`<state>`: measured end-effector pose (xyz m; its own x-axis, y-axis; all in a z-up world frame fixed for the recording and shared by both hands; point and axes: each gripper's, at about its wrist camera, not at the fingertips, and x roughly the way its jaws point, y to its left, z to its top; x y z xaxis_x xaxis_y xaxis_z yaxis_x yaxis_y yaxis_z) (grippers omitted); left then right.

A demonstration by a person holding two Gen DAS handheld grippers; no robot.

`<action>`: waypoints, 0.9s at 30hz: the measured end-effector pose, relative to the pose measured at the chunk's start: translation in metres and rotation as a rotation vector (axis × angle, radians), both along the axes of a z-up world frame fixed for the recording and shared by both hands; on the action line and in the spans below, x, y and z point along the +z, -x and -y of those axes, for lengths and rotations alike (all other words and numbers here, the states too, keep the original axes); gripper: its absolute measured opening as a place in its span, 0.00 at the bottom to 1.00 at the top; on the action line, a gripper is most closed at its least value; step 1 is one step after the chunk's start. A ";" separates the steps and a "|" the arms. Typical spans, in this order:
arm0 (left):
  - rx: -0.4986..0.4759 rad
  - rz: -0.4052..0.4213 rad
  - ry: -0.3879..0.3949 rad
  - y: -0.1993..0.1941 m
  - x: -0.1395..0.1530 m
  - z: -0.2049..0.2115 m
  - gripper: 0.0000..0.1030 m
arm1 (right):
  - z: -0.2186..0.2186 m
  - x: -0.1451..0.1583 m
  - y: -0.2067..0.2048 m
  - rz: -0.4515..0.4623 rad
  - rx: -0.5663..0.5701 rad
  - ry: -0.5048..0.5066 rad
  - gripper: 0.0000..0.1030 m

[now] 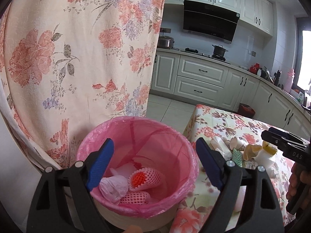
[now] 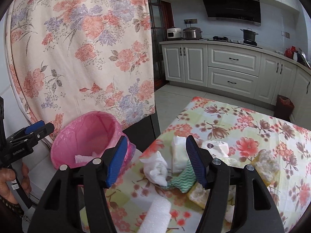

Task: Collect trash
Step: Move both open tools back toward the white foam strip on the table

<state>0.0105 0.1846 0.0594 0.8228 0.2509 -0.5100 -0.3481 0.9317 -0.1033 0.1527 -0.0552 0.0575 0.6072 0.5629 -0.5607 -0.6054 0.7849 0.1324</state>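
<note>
1. A pink-lined bin (image 1: pixel 136 167) holds foam fruit nets (image 1: pixel 144 178) and a knotted bag (image 1: pixel 114 187).
2. The left gripper (image 1: pixel 153 165) hangs over it, jaws apart, empty.
3. The right gripper (image 2: pixel 156 161) (also apart) frames a crumpled tissue (image 2: pixel 157 168) among trash on the table (image 2: pixel 243 128).

In the left wrist view, the bin (image 1: pixel 136 167) lost its base behind the left gripper (image 1: pixel 153 163) at six o'clock. The right gripper (image 1: pixel 272 136) ran off the edge at three o'clock, its jaws too foreshortened to judge. In the right wrist view, the foam roll (image 2: pixel 155 215) was cut off at six o'clock, the yellowish lump (image 2: pixel 269 165) at four o'clock was blurred, and the print on the crumpled wrapper (image 2: pixel 215 145) was too small to read.
</note>
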 end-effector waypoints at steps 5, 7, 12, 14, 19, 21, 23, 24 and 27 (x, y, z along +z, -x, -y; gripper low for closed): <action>-0.042 -0.002 -0.001 -0.008 0.000 0.023 0.84 | 0.037 -0.009 0.001 -0.013 -0.057 0.007 0.59; -0.061 -0.006 -0.004 -0.012 0.000 0.033 0.84 | 0.051 -0.013 0.002 -0.019 -0.078 0.009 0.59; -0.112 -0.015 -0.018 -0.018 -0.002 0.063 0.85 | 0.084 -0.025 0.004 -0.039 -0.125 0.012 0.59; -0.128 -0.020 -0.017 -0.022 -0.004 0.074 0.86 | 0.094 -0.029 0.004 -0.046 -0.140 0.016 0.59; -0.170 -0.041 -0.014 -0.028 -0.012 0.101 0.86 | 0.119 -0.043 0.005 -0.068 -0.171 0.023 0.59; -0.185 -0.052 -0.011 -0.032 -0.016 0.110 0.86 | 0.127 -0.049 0.007 -0.076 -0.179 0.028 0.59; -0.200 -0.065 -0.009 -0.035 -0.020 0.120 0.86 | 0.135 -0.054 0.007 -0.091 -0.185 0.031 0.59; -0.206 -0.070 -0.009 -0.036 -0.022 0.125 0.86 | 0.139 -0.058 0.007 -0.097 -0.188 0.033 0.59; -0.225 -0.088 0.004 -0.041 -0.029 0.138 0.86 | 0.148 -0.066 0.007 -0.116 -0.193 0.035 0.59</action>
